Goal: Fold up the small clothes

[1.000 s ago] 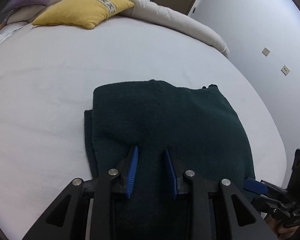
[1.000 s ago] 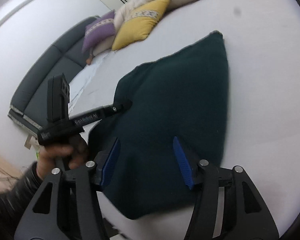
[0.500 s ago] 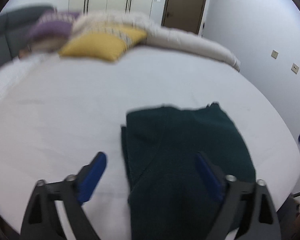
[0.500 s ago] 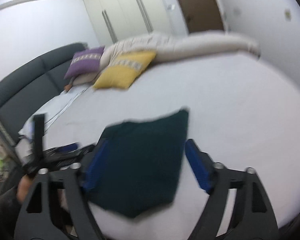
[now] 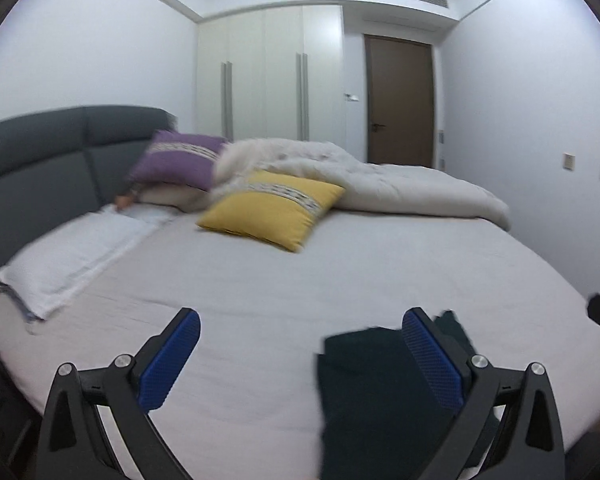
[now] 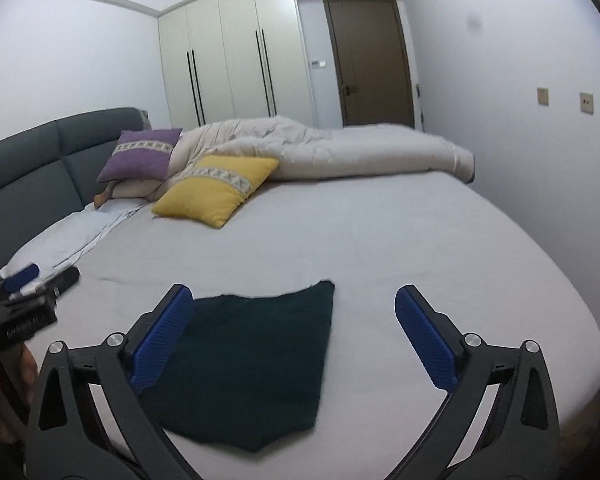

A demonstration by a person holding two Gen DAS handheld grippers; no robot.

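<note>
left gripper (image 5: pixel 300 354): fingers spread, empty | right gripper (image 6: pixel 294 332): fingers spread, empty | folded dark green garment (image 6: pixel 248 364): flat on bed (image 6: pixel 400 240), 6 o'clock | right view alone shows garment whole; left view, at 5 o'clock, half hidden

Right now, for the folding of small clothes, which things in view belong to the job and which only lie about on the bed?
Belong to the job:
- dark green garment, lying folded on the bed sheet
- left gripper, open
- right gripper, open

Only lying about:
- yellow pillow
- purple pillow
- cream duvet
- white pillow
</note>
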